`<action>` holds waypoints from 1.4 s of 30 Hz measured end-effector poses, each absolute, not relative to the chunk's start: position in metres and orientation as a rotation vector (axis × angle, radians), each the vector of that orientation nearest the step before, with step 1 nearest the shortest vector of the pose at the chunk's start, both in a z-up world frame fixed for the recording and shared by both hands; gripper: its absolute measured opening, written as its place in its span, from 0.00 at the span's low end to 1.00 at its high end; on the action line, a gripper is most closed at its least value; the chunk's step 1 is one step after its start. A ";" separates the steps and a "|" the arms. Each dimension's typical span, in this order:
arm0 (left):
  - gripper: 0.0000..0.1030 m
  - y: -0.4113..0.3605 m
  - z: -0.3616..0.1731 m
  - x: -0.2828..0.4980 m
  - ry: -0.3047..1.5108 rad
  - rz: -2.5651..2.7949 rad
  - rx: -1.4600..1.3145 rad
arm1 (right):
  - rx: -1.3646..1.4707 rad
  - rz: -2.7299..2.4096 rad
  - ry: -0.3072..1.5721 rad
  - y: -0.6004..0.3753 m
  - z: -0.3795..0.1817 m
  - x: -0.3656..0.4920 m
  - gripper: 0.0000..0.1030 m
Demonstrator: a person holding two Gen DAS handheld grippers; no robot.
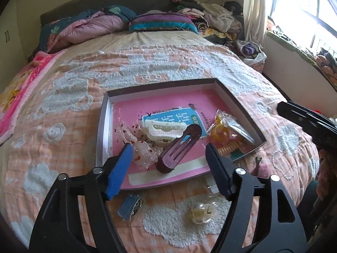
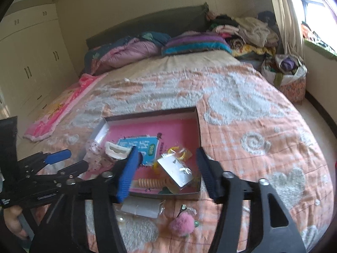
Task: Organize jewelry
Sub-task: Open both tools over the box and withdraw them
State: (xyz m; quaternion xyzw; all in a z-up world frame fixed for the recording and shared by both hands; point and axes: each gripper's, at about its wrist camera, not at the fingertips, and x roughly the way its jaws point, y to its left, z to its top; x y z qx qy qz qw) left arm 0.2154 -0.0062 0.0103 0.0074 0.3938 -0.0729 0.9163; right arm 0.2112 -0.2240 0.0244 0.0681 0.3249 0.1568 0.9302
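Hair clips and packets already lie in the pink-lined box (image 1: 240, 103); a pearl clip (image 1: 201, 213) and pink pompom (image 2: 182, 224) remain outside. Both grippers (image 1: 168, 158) (image 2: 166, 160) gape, holding nothing.

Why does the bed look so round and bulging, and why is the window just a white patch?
Left wrist view: the fisheye lens bows the bed into a dome, and daylight washes out the window. Right wrist view: same bulge, with the window blown out; the box and the other gripper at left look slightly soft.
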 end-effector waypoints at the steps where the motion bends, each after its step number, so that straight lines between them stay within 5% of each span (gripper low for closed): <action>1: 0.70 -0.006 0.012 0.214 0.806 -0.148 0.014 | 0.139 0.318 0.654 -0.226 0.028 0.208 0.65; 5: 0.71 -0.009 0.018 0.207 0.795 -0.143 0.018 | 0.149 0.296 0.617 -0.238 0.044 0.192 0.81; 12: 0.80 -0.017 0.025 0.197 0.786 -0.163 -0.004 | 0.195 0.267 0.562 -0.265 0.063 0.168 0.93; 21: 0.88 -0.019 0.040 0.176 0.748 -0.153 -0.005 | 0.209 0.265 0.499 -0.279 0.084 0.141 0.94; 42: 0.91 -0.009 0.069 0.133 0.688 -0.139 -0.013 | 0.181 0.343 0.467 -0.268 0.103 0.097 0.96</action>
